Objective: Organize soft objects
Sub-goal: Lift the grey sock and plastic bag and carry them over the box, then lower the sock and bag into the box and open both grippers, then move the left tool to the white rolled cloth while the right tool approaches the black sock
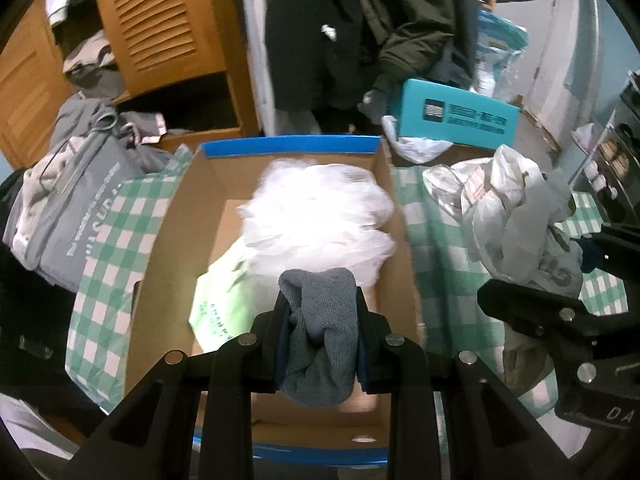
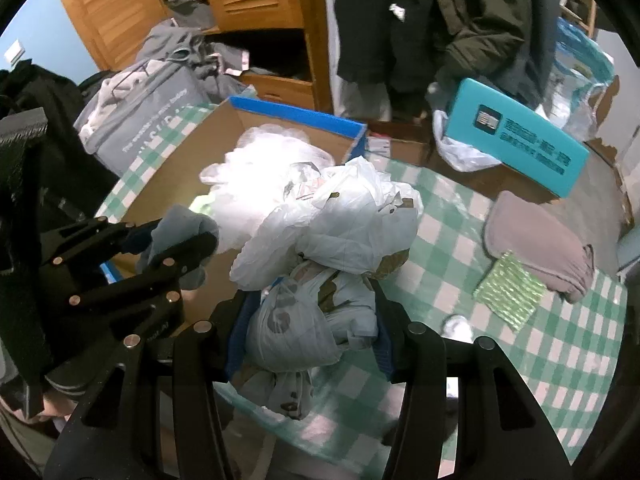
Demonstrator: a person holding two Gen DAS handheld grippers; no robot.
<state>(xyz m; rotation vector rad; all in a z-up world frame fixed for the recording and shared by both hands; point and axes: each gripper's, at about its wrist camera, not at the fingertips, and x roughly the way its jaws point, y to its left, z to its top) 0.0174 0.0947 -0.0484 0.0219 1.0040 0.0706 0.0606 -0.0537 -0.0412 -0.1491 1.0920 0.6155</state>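
Note:
My left gripper [image 1: 322,312] is shut on a grey knitted cloth [image 1: 320,336], held over an open cardboard box [image 1: 176,232] with a blue rim. White plastic bags [image 1: 320,212] and a pale green bag [image 1: 224,296] lie inside the box. My right gripper [image 2: 310,320] is shut on a bundle of white plastic bags [image 2: 332,236], just right of the box above the checked tablecloth [image 2: 452,240]. In the right wrist view the left gripper [image 2: 176,244] with the grey cloth [image 2: 180,228] shows at the left, over the box [image 2: 160,176].
A grey fabric bag [image 1: 76,208] of clothes stands left of the box. A teal box [image 1: 452,116] sits behind on the right. A folded mauve cloth [image 2: 540,248] and a green sponge [image 2: 510,292] lie on the tablecloth at right. A wooden louvred wardrobe [image 1: 160,20] and dark hanging coats [image 1: 360,20] stand behind.

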